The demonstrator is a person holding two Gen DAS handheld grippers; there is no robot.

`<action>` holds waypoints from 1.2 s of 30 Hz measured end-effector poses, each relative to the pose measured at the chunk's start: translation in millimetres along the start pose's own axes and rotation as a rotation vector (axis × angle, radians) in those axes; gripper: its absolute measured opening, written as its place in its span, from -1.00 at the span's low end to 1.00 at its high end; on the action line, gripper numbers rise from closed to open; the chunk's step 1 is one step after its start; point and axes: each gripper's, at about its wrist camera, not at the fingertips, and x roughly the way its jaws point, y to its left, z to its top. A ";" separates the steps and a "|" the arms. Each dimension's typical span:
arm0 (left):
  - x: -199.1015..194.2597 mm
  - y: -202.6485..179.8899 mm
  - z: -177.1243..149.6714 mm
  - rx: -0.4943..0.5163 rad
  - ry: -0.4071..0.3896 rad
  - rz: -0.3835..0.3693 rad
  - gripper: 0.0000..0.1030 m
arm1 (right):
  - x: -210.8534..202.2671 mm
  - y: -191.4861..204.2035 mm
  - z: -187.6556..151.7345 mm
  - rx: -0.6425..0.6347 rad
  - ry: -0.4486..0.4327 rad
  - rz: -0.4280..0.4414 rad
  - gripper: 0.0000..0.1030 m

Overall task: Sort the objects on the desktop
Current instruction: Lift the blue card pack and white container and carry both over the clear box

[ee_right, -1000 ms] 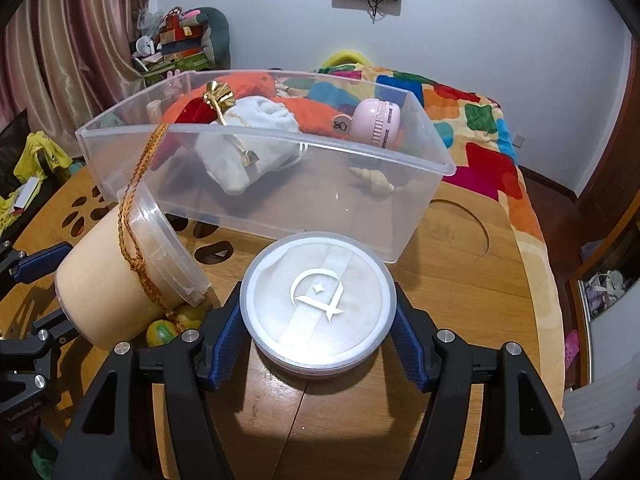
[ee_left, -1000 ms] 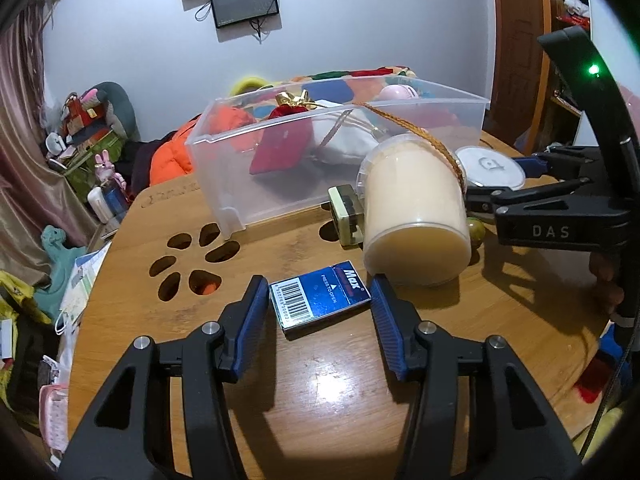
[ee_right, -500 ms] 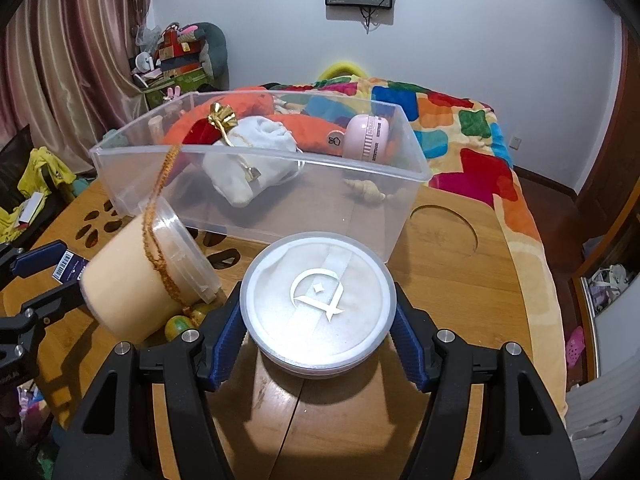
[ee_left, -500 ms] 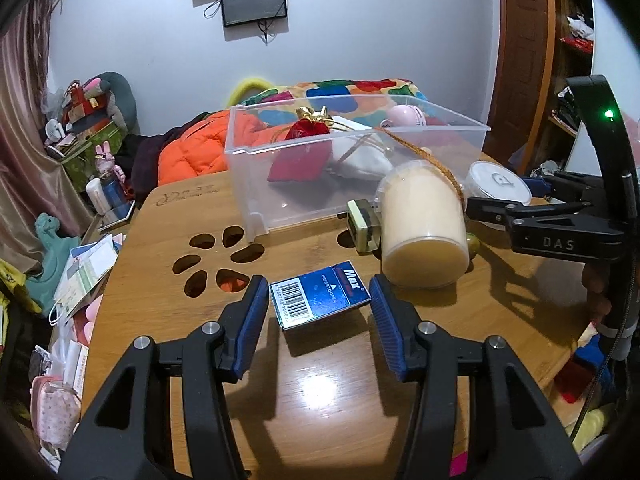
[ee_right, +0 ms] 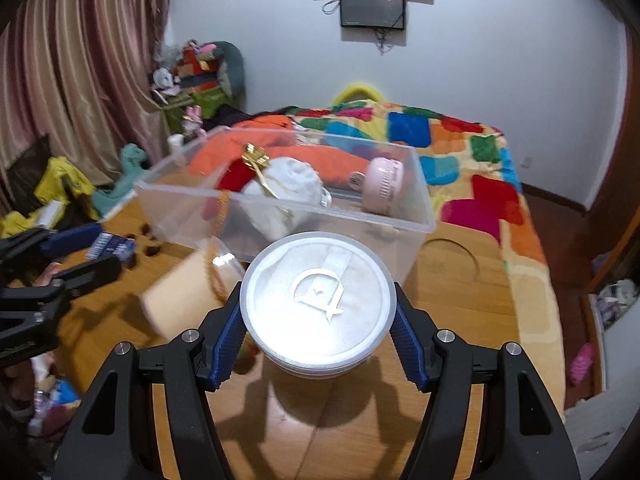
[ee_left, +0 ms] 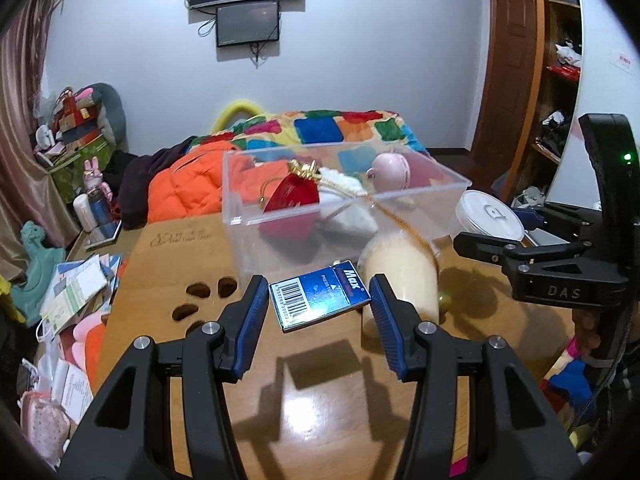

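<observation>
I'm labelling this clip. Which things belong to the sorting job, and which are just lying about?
Job:
- small blue barcoded box, held by left gripper
- round white lidded tub, held by right gripper
- clear plastic bin
- cream cylindrical jar on the table

Lying about:
- patchwork quilt
- orange jacket

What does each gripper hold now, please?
Left gripper: shut on the blue box.
Right gripper: shut on the white jar.

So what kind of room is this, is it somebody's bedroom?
Most likely a bedroom at home. Behind the wooden table there is a bed with a colourful patchwork blanket, a screen hangs on the wall, and toys and clothes are piled by the curtain.
</observation>
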 end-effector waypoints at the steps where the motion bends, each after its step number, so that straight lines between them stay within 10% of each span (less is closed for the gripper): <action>1: 0.4 -0.3 3.4 0.008 -0.001 -0.003 0.00 | -2.6 0.0 2.7 -0.006 -0.009 -0.004 0.21; 36: 35.6 15.0 92.3 0.072 -0.111 -0.042 0.01 | 19.4 -1.4 71.8 -0.103 -0.061 -0.054 0.21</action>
